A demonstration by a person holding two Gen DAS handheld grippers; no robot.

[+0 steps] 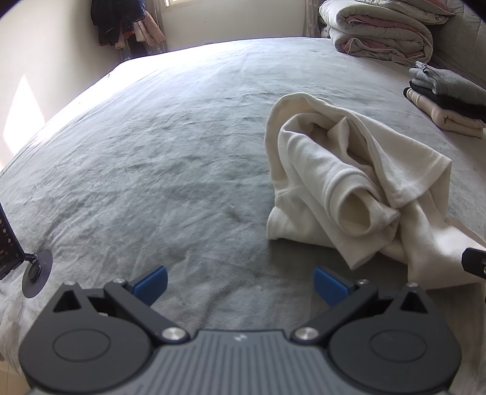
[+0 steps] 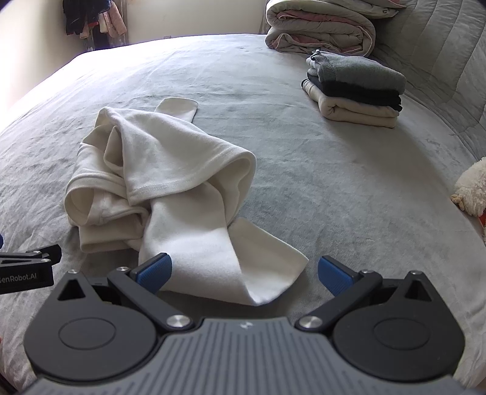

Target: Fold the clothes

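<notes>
A crumpled cream garment (image 1: 343, 179) lies bunched on the grey bedspread (image 1: 170, 152), right of centre in the left wrist view. My left gripper (image 1: 240, 284) is open over bare bedspread, left of the garment, with nothing between its blue pads. In the right wrist view the same cream garment (image 2: 170, 188) spreads toward me, one flat end reaching in between the fingers. My right gripper (image 2: 244, 273) is open just above that near end, not clamped on it. The other gripper's black body (image 2: 27, 267) shows at the left edge.
A stack of folded clothes (image 2: 355, 91), grey on black on cream, sits at the back right of the bed. Rolled quilts (image 2: 319, 27) lie behind it. A plush toy (image 2: 472, 188) is at the right edge. A phone on a round stand (image 1: 18, 258) sits left. Hanging clothes (image 1: 124, 21) fill the far corner.
</notes>
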